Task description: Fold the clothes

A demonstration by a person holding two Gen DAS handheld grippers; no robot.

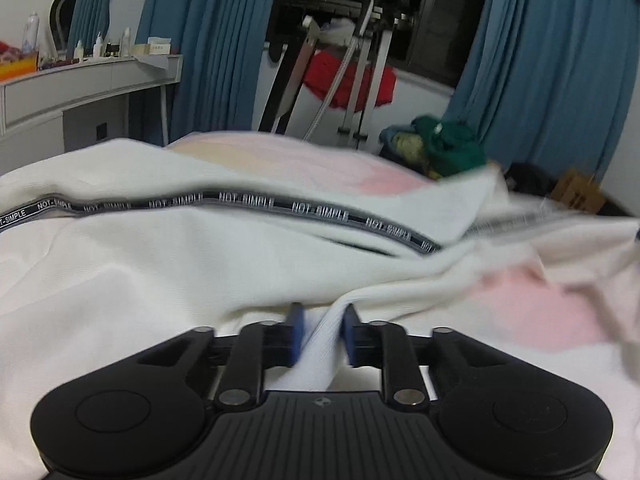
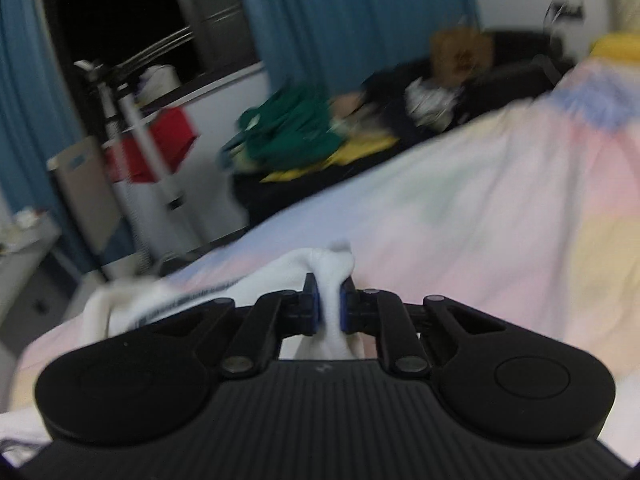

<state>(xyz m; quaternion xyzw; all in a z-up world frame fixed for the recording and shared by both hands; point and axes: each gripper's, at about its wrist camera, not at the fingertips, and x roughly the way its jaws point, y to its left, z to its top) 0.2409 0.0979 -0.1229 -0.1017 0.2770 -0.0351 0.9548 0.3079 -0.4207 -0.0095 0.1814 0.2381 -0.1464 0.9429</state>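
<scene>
The white garment (image 1: 168, 264) lies spread over the bed (image 2: 480, 208), whose cover is checked in pale pink, yellow and blue. A black tape printed "NOT-SIMPLE" (image 1: 248, 202) runs along one folded edge of the garment, which sits raised above the flatter cloth nearer the left hand-held gripper (image 1: 322, 334).

That left hand-held gripper is clenched on a ridge of the white garment; the fabric rises between its blue pads (image 1: 297, 332) and fans out beyond them. To the right of the garment in this view, a patch of pink bed cover shows bare.

The right hand-held gripper (image 2: 329, 306) is likewise clenched on a bunched corner of the white garment (image 2: 320, 268), the cloth poking up past the fingertips and trailing away to the left of that gripper, with the printed tape showing there too. The right wrist view is blurred.

Beyond the garment, the bed cover stretches open and unoccupied up to its far edge. Past that edge lies a heap of green clothes (image 2: 292, 132), with blue curtains (image 1: 208, 40) and a metal rack (image 1: 360, 64) behind. A white dresser (image 1: 80, 88) stands to the left of the bed.
</scene>
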